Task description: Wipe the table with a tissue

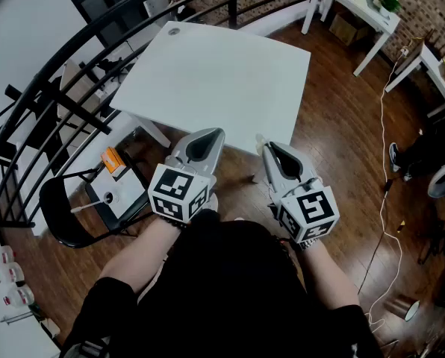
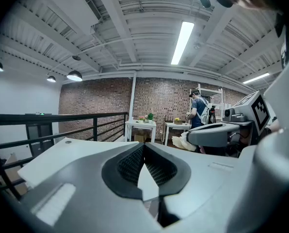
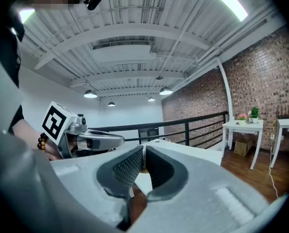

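The white table [image 1: 215, 73] stands ahead of me with a bare top. Both grippers hover side by side just short of its near edge, pointing at it. My left gripper [image 1: 216, 131] [image 2: 144, 147] has its jaws closed tip to tip with nothing between them. My right gripper [image 1: 267, 146] [image 3: 143, 149] is shut on a small crumpled white tissue [image 1: 260, 139] that sticks out at its tip. The left gripper view shows the tissue [image 2: 183, 141] bunched at the right gripper's nose. In the right gripper view the jaws hide the tissue.
A black curved railing [image 1: 58, 88] runs along the left. A black chair [image 1: 66, 215] sits at the lower left, beside a low shelf with an orange item [image 1: 112, 161]. White side tables [image 1: 357, 2] stand at the far right. A cable [image 1: 383, 162] trails over the wood floor. A person [image 2: 200, 110] stands far back.
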